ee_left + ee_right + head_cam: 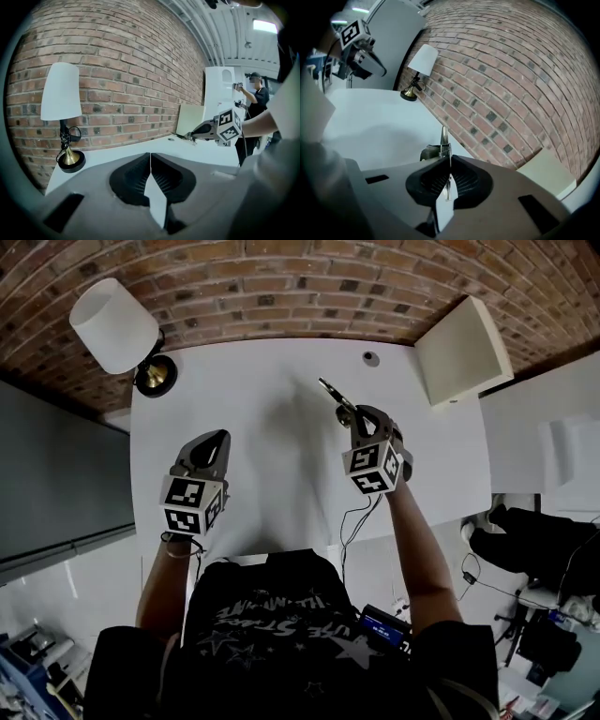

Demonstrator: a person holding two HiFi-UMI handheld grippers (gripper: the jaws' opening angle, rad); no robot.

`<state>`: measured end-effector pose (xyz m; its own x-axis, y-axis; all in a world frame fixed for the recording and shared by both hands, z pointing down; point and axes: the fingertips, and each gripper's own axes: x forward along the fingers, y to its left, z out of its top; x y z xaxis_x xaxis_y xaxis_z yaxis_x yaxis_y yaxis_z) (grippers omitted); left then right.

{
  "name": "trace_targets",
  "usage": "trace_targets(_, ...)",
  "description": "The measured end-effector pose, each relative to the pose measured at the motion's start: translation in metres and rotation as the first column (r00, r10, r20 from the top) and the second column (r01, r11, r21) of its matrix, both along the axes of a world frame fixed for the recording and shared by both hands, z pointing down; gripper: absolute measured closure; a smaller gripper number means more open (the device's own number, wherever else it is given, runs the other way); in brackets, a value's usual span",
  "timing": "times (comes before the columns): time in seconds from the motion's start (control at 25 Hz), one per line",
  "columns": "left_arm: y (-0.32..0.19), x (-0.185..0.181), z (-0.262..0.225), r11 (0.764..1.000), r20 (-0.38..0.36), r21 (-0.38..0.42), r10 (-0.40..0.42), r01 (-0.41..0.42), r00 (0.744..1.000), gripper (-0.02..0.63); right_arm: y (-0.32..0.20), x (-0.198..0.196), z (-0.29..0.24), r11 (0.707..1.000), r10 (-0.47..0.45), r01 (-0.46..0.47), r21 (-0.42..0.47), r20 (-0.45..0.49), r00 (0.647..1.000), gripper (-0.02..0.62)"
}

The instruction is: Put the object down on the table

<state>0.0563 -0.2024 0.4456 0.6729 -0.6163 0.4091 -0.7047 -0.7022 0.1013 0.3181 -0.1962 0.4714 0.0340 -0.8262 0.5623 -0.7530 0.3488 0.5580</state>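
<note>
- Both jaws of the right hand-held gripper (448, 158) are clenched on a thin metal utensil (444, 135), which pokes out beyond their tips.
- It is held over the middle of the white worktop (272, 371), seemingly not touching it.
- It looks light, stiff and smooth, so it is probably slippery. The pinch across its flat sides near the darker end seems the surest hold.
- The left hand-held gripper (150, 158), well apart, is closed on nothing.
- Further off, a lamp (114, 324) stands by the brick wall (309, 287).

I find soft, even light on the white desk (267, 432), with faint shadows at its centre. A ceiling panel (265, 26) glares. Both gripper views bow strongly, corners vignetted black, near foreground blurred.
</note>
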Motion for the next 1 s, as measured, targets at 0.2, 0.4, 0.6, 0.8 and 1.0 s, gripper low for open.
trace_targets(0.2,-0.022,0.013,0.003,0.999,0.017,-0.005,-0.035,0.035,0.999,0.584,-0.043,0.013,0.007,0.986,-0.162,0.164,-0.006,-0.185,0.969,0.583)
trace_targets(0.4,-0.043,0.023,0.007,0.997,0.028,-0.007,-0.074,0.074,0.997,0.584,-0.080,0.016,0.024,0.957,-0.284,0.290,-0.027,-0.303,0.910,0.583)
trace_targets(0.6,-0.063,0.029,0.012,0.993,0.031,-0.022,-0.117,0.117,0.993,0.584,-0.114,0.022,0.046,0.924,-0.366,0.377,-0.058,-0.417,0.832,0.583)
trace_targets(0.8,-0.073,0.034,0.022,0.989,0.049,-0.039,-0.139,0.141,0.989,0.584,-0.143,0.031,0.059,0.913,-0.382,0.405,-0.054,-0.466,0.798,0.583)
trace_targets(1.0,-0.082,0.042,0.029,0.986,0.058,-0.049,-0.156,0.158,0.986,0.584,-0.162,0.036,0.077,0.893,-0.419,0.444,-0.072,-0.489,0.765,0.582)
